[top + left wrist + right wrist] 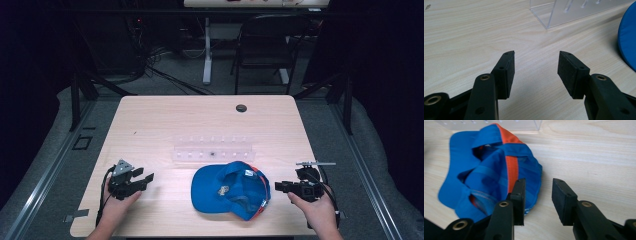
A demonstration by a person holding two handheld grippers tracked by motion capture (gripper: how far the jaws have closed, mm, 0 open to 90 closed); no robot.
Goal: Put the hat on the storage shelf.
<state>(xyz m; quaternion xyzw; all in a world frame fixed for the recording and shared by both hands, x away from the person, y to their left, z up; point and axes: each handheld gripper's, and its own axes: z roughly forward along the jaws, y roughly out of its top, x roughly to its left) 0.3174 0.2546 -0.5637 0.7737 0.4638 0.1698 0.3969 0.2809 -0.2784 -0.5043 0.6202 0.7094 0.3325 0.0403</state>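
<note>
1. On the near half of the table (150, 120), high view: the blue cap (231, 190) lies crumpled between the two hands, brim toward the person's left, crown and back strap toward the right. The right gripper (278, 187) sits just beside the cap's right edge, jaws pointing at it across the table. The left gripper (145, 179) is well apart from the brim, so the right hand is the nearer. A clear acrylic rack (214, 151) stands just behind the cap.

2. Left gripper view: left gripper (536, 66) jaws stand wide apart over bare wood, nothing between them. The cap's brim (627, 42) shows at the right edge (off the jaw line, not ahead of it); a corner of the rack (564, 12) is ahead.

3. Right gripper view: right gripper (538, 195) jaws are partly open and hold nothing; bare table shows in the gap. The cap (491, 170) lies ahead and to the left, its rear edge behind the left jaw; whether it touches, I cannot tell. Judgement: a grab needs a sideways shift toward the orange band (511, 167).
</note>
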